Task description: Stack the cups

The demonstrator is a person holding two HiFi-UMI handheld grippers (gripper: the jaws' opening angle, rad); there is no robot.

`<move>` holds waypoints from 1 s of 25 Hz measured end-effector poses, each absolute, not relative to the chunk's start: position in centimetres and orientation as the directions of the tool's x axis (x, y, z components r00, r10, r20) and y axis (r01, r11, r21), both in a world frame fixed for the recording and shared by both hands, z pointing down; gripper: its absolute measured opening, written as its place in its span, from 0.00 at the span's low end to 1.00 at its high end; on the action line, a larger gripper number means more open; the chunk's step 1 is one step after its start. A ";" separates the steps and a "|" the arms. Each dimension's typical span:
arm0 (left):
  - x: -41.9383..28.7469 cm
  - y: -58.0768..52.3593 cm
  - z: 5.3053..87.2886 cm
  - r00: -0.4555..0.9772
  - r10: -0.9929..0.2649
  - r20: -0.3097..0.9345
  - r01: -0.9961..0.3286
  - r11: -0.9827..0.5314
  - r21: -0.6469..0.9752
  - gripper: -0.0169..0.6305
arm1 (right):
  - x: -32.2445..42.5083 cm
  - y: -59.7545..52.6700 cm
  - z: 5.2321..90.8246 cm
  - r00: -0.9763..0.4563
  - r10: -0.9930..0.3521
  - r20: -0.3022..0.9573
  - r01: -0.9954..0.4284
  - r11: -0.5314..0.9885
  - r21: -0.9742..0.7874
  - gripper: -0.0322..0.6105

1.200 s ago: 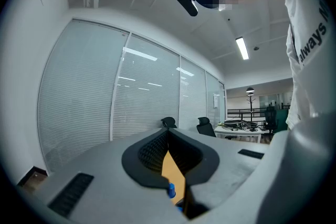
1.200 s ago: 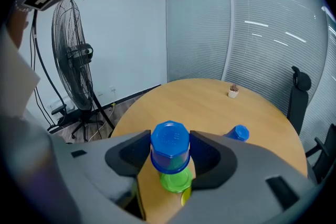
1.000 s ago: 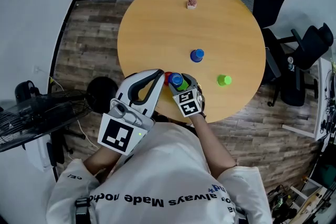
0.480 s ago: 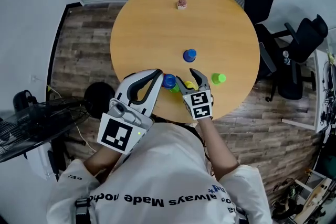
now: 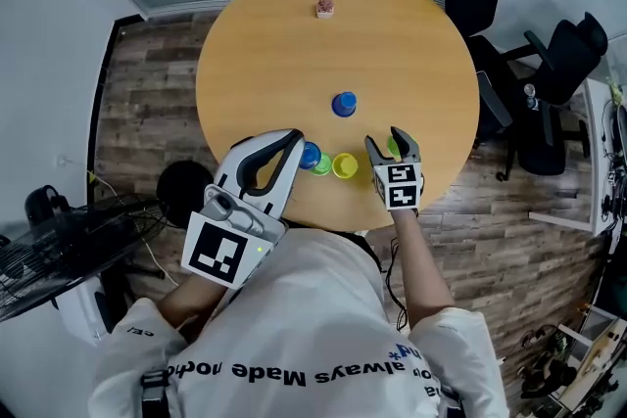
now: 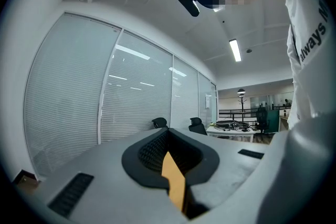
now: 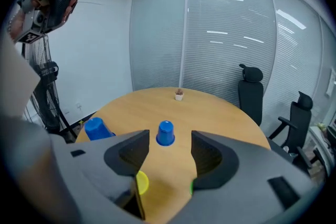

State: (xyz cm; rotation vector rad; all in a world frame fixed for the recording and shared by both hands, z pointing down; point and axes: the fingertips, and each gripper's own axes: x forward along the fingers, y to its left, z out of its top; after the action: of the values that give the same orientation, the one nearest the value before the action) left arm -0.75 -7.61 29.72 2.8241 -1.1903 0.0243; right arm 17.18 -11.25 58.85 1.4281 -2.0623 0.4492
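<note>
Our right tool [image 5: 390, 143] has left the blue-topped stack [image 5: 312, 157] at 7 o'clock. Its jaws are spread wide at the green cup [image 5: 394, 148], 5 o'clock, likely the next pick. Left tool [image 5: 292, 140] pinched together, empty.

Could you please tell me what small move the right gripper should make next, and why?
Probably shift the right gripper a little to its right so that the small green plastic cup sits centred between its jaws, then close. The jaws stand apart and hold nothing, and in the right gripper view only a green sliver shows at the right jaw's inner edge, so the cup looks off-centre.
</note>
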 end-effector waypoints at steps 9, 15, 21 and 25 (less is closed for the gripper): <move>-0.5 -8.6 30.3 0.696 -0.716 0.057 -0.718 -0.693 0.065 0.06 | 25.6 -10.6 64.8 -0.103 -0.695 0.712 -0.972 0.224 0.078 0.46; 0.2 -9.4 30.4 0.697 -0.715 0.065 -0.717 -0.694 0.064 0.06 | 27.7 -10.1 68.1 -0.087 -0.639 0.764 -0.977 0.206 0.061 0.46; 0.7 -10.1 30.6 0.692 -0.717 0.081 -0.722 -0.689 0.063 0.06 | 28.8 -10.1 70.7 -0.086 -0.595 0.799 -0.980 0.194 0.038 0.46; 0.5 -10.3 30.6 0.684 -0.724 0.085 -0.729 -0.682 0.060 0.06 | 29.1 -10.2 71.9 -0.084 -0.580 0.810 -0.986 0.168 0.018 0.46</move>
State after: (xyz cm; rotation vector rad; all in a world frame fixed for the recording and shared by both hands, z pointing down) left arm 0.46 -10.34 30.64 2.8013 -1.2109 0.0836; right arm 29.09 -10.19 71.90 1.4935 -1.7532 0.7434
